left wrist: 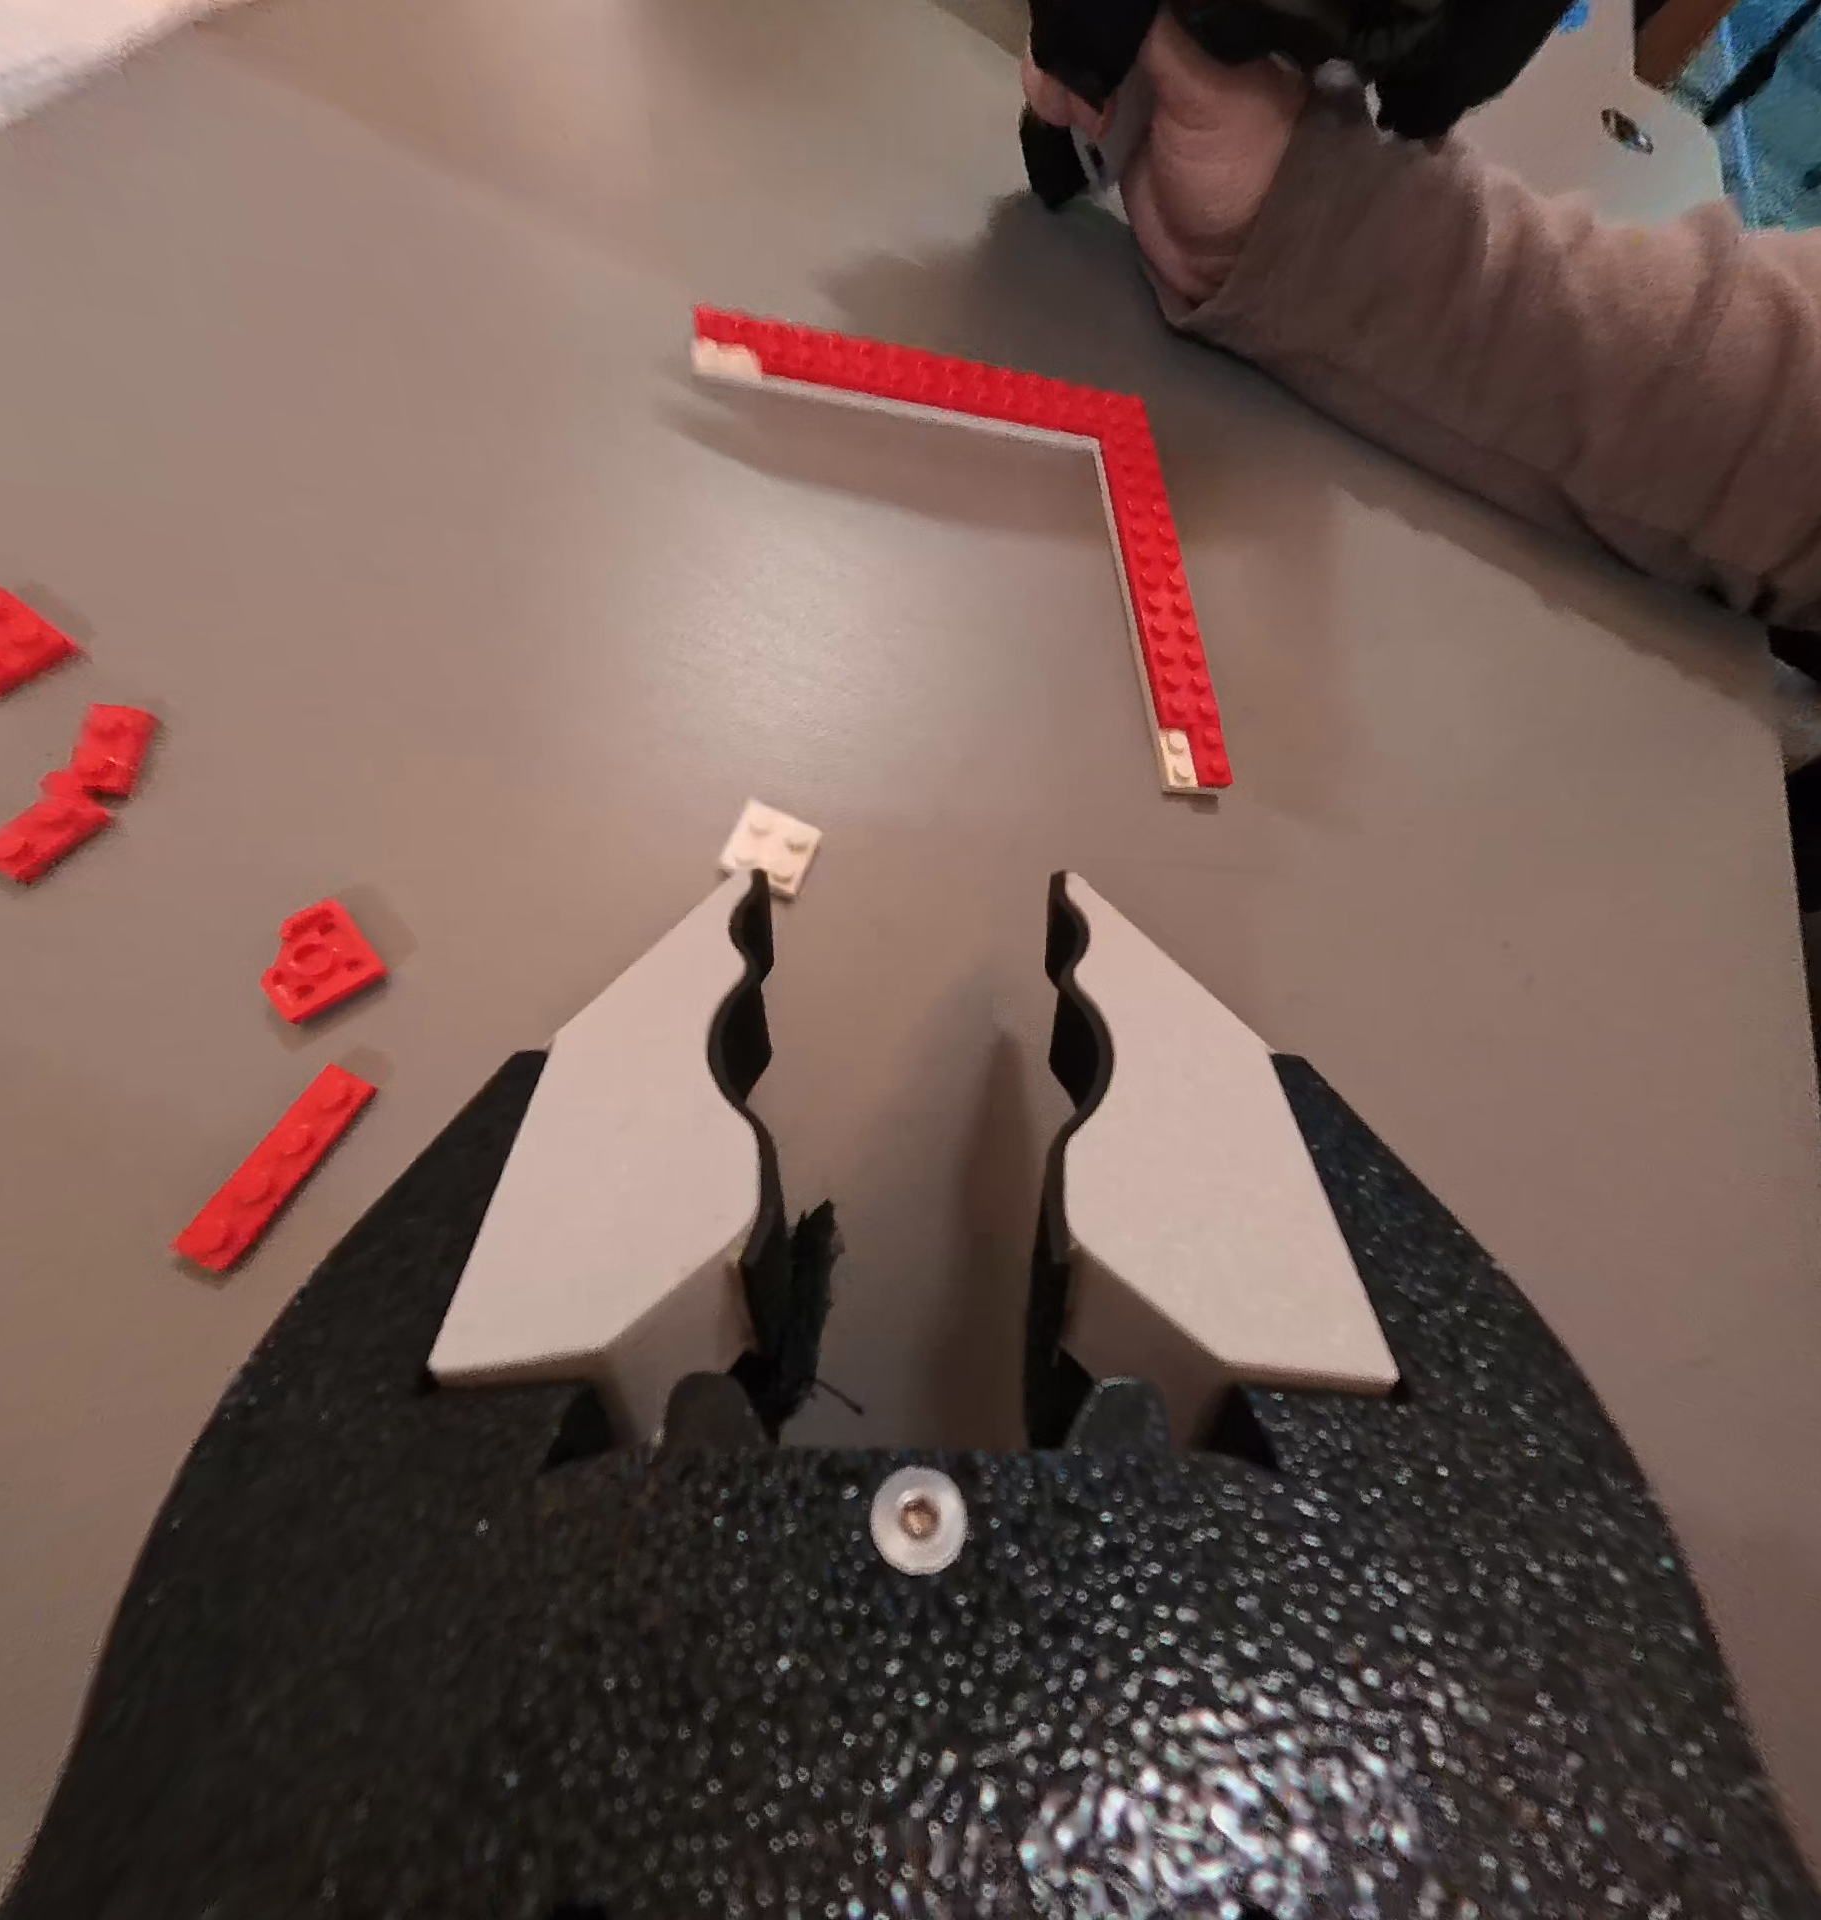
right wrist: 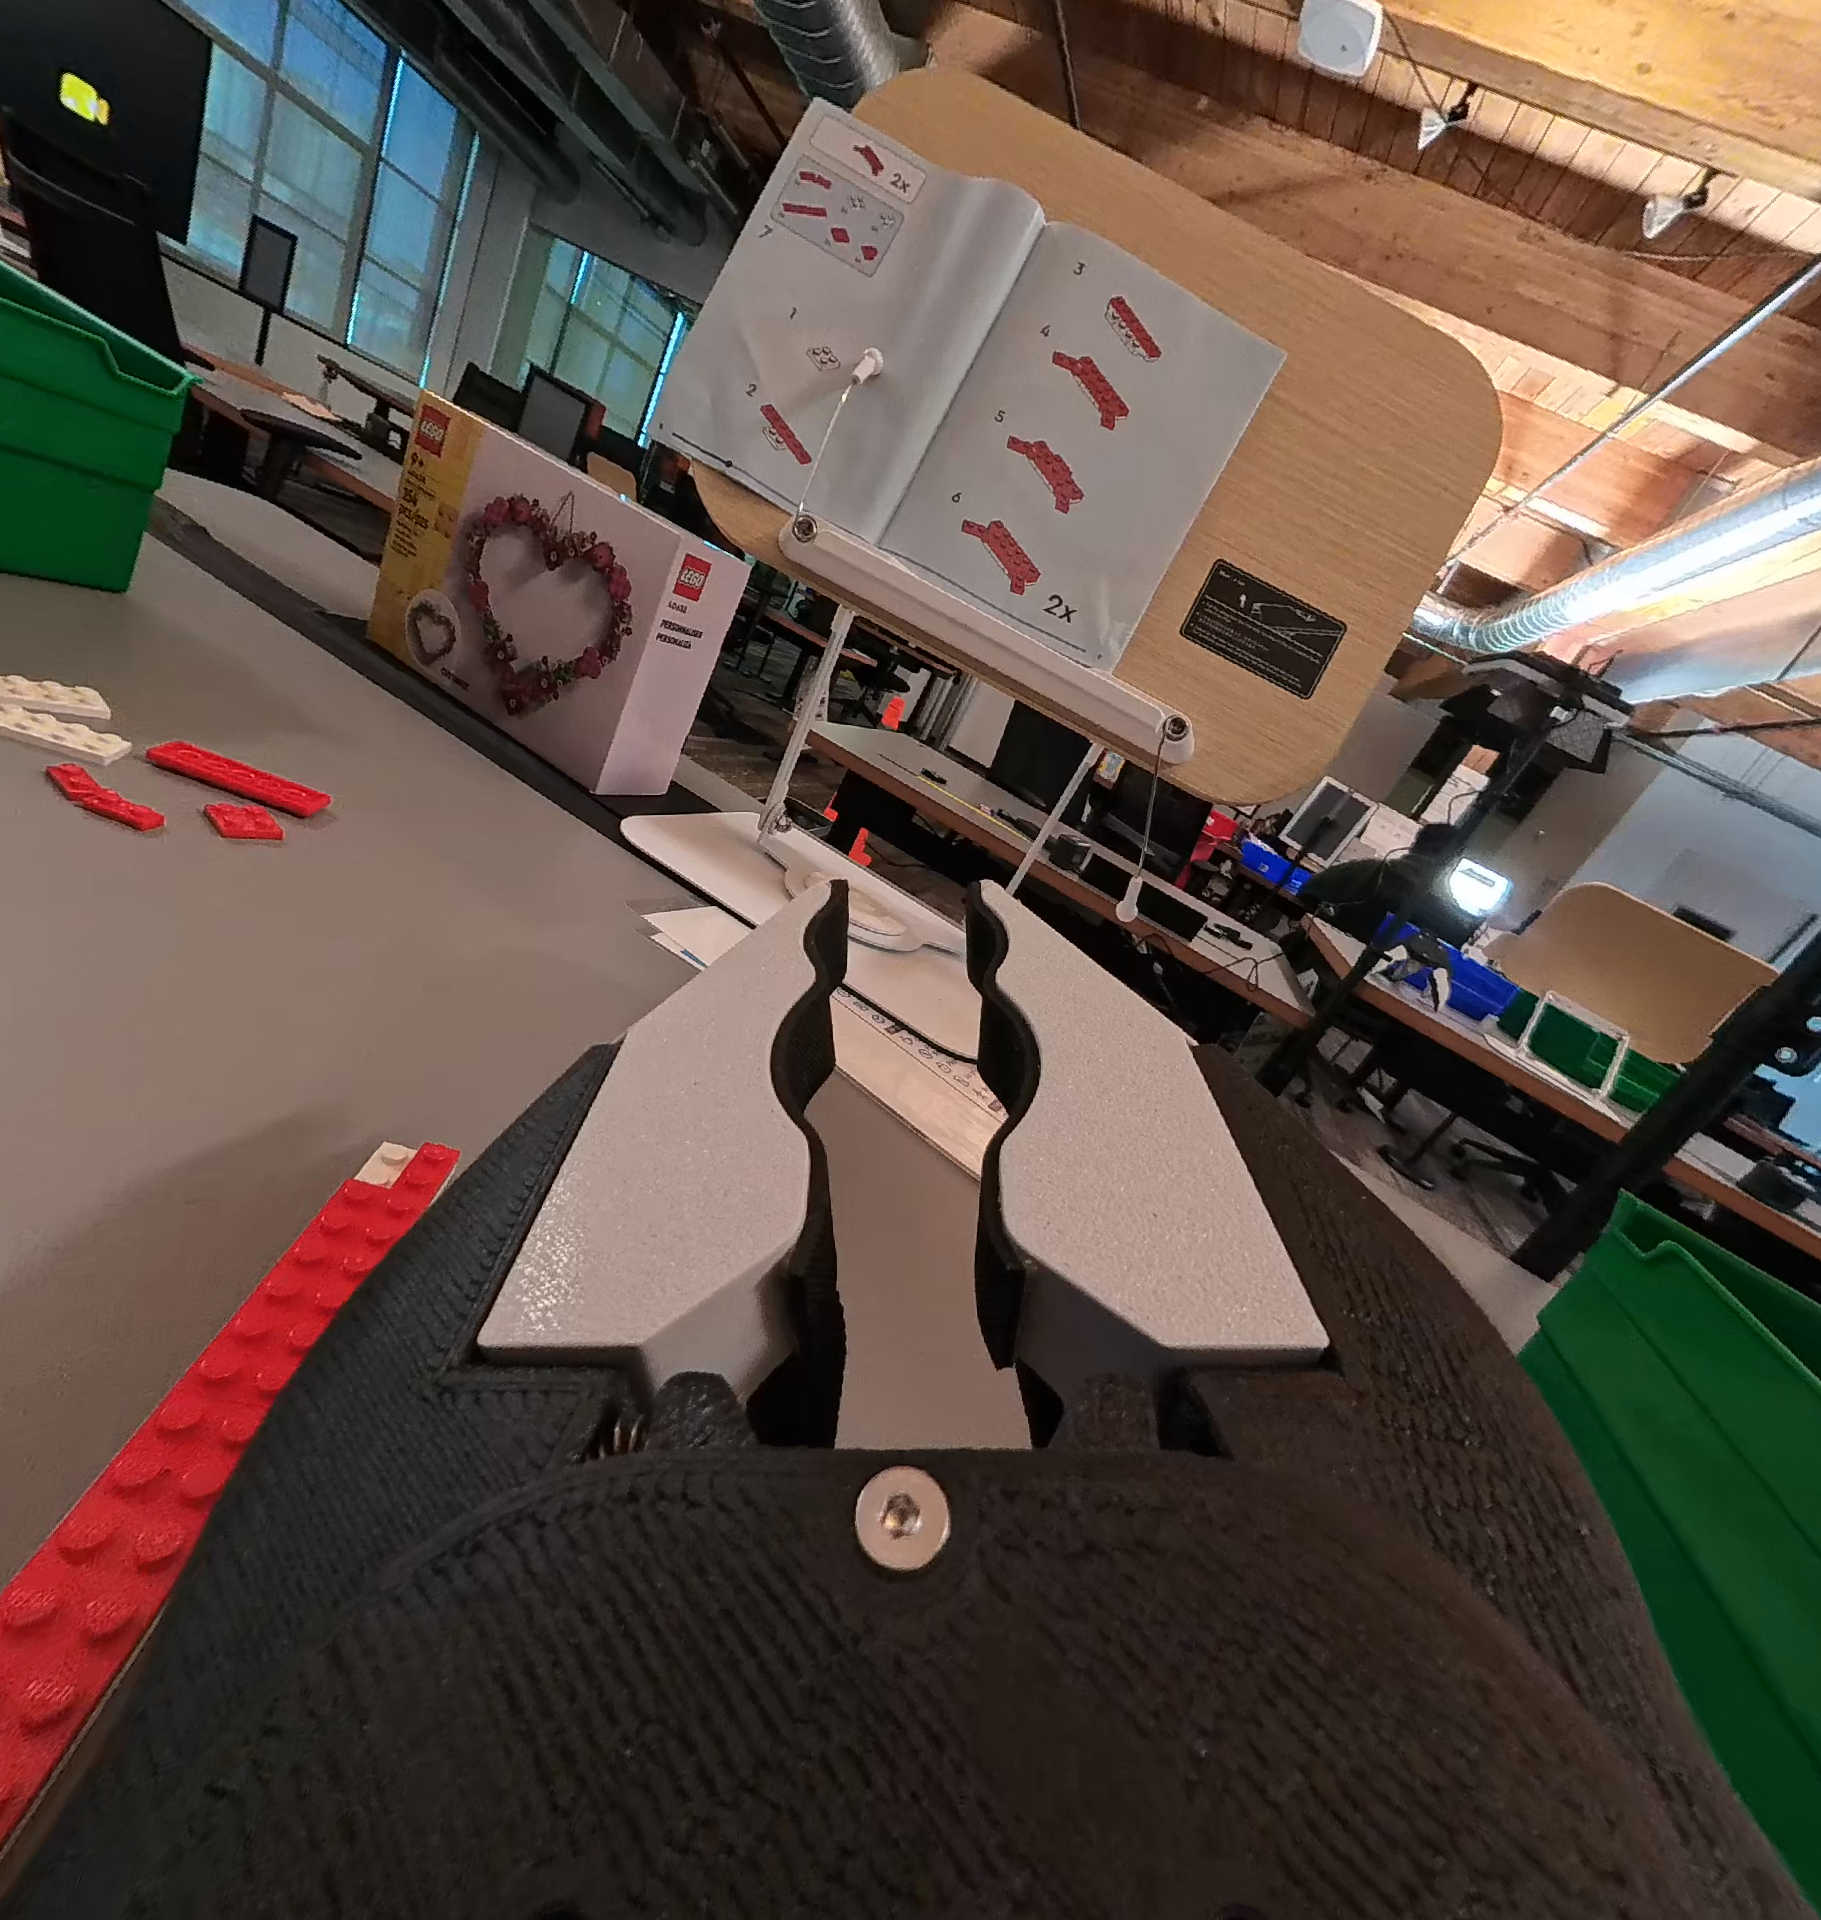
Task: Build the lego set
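Observation:
In the left wrist view my left gripper [left wrist: 908, 885] is open and empty, low over the grey table [left wrist: 470, 468]. A small white square plate [left wrist: 771, 845] lies just past its left fingertip. Beyond it lies an L-shaped build of red plates on white [left wrist: 1103, 426]. Several loose red plates [left wrist: 322, 961] lie at the left. The right gripper [right wrist: 906, 899] is open and empty, raised, and points at an open instruction booklet [right wrist: 968, 384] on a wooden stand. One arm of the red build [right wrist: 158, 1455] lies at its lower left.
A hand and beige sleeve [left wrist: 1457, 343] reach in at the top right. The table edge [left wrist: 1779, 831] runs down the right. Loose white and red plates [right wrist: 137, 758], the set's box [right wrist: 563, 613] and green bins [right wrist: 54, 416] [right wrist: 1737, 1455] stand around. Tip to tip, the grippers are about 25 centimetres apart.

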The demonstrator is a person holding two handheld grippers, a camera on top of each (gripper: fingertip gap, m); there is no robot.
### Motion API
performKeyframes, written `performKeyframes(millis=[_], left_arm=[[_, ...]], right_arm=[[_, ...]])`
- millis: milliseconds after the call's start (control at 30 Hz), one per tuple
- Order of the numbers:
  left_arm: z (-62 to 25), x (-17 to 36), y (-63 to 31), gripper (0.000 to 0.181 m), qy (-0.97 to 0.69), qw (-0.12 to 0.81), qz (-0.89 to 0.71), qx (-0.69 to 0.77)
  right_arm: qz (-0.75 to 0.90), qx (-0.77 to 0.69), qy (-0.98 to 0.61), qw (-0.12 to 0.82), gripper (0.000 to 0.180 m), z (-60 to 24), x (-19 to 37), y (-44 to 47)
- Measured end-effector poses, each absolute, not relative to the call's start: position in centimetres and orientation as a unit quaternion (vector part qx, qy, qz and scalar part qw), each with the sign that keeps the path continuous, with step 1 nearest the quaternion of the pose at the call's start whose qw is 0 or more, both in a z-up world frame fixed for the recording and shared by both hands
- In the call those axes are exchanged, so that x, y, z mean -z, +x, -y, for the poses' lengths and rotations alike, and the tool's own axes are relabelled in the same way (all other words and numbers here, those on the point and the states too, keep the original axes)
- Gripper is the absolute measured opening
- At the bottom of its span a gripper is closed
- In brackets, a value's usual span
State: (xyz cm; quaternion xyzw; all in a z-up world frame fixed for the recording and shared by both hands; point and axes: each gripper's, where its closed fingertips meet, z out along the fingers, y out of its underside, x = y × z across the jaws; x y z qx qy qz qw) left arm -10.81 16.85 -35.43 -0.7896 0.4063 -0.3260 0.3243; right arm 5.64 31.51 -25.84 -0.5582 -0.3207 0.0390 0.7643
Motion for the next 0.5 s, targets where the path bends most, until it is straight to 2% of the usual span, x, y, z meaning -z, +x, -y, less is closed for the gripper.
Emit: performKeyframes(millis=[33,167,233,300,400,500], left_arm=[[-17.3,34.7,-10.9,0.05,-0.783,0.347,-0.401,0.325],[-20.4,31.2,-11.6,0.046,-0.733,0.503,-0.391,0.237],[-21.2,29.3,-11.5,0.036,-0.688,0.589,-0.385,0.179],[-21.6,27.5,-11.6,0.016,-0.633,0.673,-0.366,0.109],[-21.1,26.4,-10.9,0.001,-0.569,0.726,-0.385,0.02],[-20.9,25.9,-10.5,0.0,-0.549,0.748,-0.373,0.011]], right_arm=[[0.32,-0.04,-0.558,0.765,0.021,-31.5,25.8,5.7],[0.317,-0.041,-0.558,0.766,0.021,-31.5,25.8,5.7],[0.316,-0.04,-0.558,0.766,0.02,-31.5,25.8,5.8],[0.314,-0.039,-0.559,0.767,0.02,-31.6,25.7,5.9],[0.309,-0.04,-0.559,0.768,0.019,-31.6,25.7,6.1],[0.309,-0.039,-0.559,0.769,0.018,-31.6,25.6,6.1]])
